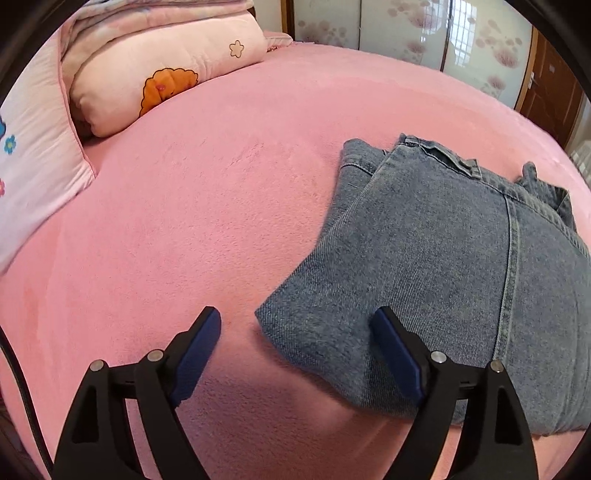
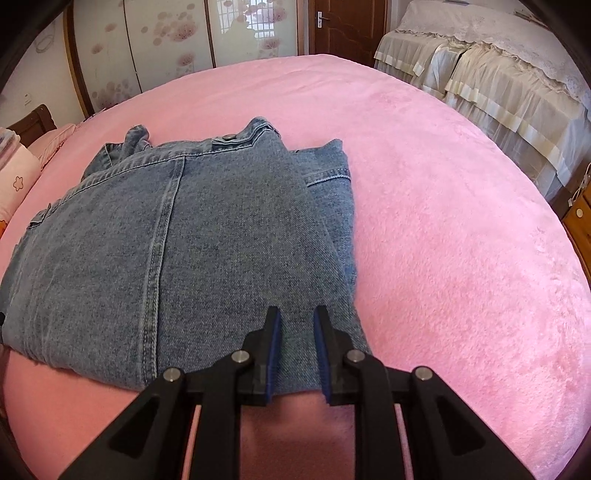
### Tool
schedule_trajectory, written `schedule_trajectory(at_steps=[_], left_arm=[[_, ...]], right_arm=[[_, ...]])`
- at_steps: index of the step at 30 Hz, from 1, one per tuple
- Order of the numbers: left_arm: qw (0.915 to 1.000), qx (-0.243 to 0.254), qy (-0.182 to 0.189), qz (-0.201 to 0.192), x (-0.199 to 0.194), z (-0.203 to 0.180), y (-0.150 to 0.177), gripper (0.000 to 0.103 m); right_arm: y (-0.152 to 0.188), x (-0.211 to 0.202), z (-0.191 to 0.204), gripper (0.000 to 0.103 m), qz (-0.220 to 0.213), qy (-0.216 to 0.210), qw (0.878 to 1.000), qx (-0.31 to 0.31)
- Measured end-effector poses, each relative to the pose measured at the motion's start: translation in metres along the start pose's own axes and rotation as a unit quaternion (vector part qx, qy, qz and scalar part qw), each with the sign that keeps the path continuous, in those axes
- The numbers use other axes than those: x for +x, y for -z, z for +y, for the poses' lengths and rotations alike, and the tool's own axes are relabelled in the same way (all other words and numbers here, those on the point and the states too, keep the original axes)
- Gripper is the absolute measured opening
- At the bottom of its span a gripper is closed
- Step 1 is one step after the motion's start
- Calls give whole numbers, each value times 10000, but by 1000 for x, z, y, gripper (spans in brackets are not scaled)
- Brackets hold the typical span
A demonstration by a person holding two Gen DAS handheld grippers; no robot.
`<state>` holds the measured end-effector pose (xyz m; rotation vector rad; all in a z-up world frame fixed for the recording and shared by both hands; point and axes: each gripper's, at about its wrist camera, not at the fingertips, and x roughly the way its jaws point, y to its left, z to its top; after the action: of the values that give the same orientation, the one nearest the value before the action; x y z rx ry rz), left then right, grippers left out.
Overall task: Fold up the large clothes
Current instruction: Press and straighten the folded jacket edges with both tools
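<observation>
Item: blue denim jeans (image 2: 177,243), folded compact on pink fleece bed (image 2: 461,240); folding seemingly done. Left claw (image 1: 295,325) wide, empty; right claw (image 2: 297,317) narrowly parted, apparently gripping nothing.

Looking steeply down from close above the folded blue denim jeans (image 1: 424,258) (image 2: 177,251): left wrist view facing its left corner, right wrist view its right corner; both sharing the jeans.

I see a wide bed under a pink plush blanket (image 2: 443,221). At eleven o'clock, frosted floral sliding wardrobe doors (image 2: 155,48); at twelve, a brown wooden door (image 2: 351,29); at two, a cream lace-covered sofa (image 2: 498,74). Daylight reflects on the panels.
</observation>
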<state>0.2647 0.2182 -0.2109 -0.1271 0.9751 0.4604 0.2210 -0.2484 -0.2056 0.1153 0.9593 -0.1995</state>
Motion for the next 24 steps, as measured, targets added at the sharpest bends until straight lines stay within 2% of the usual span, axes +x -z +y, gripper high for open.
schedule_trajectory(at_steps=[2,4,6,10,12,17,24], left_arm=[[9999,111,22,51,-9,-5,-2,83],[9996,263,-54,125,-19,-13,-3,83],[9990,389,25,206,-31,-20,-3,83],[9976,651,228,98,-68,-36,-2,83],[9961,754,438,109,-89,-44,-3,83],[9927,964,702,168,-132,-61,1,83],[9883,1044,1101,149,-174,-71,18,83]], right_arm=[[-3,-7,2,24,22,-33,10000,41],[-5,-16,5,25,-5,-157,9998,101],[-7,-27,9,25,-27,-237,9996,142],[-10,-60,23,26,-187,-361,9991,82],[-11,-79,31,27,-307,-464,9984,26],[-7,-130,50,54,-729,-572,9955,-216],[8,-181,74,56,-1199,-722,9886,-559]])
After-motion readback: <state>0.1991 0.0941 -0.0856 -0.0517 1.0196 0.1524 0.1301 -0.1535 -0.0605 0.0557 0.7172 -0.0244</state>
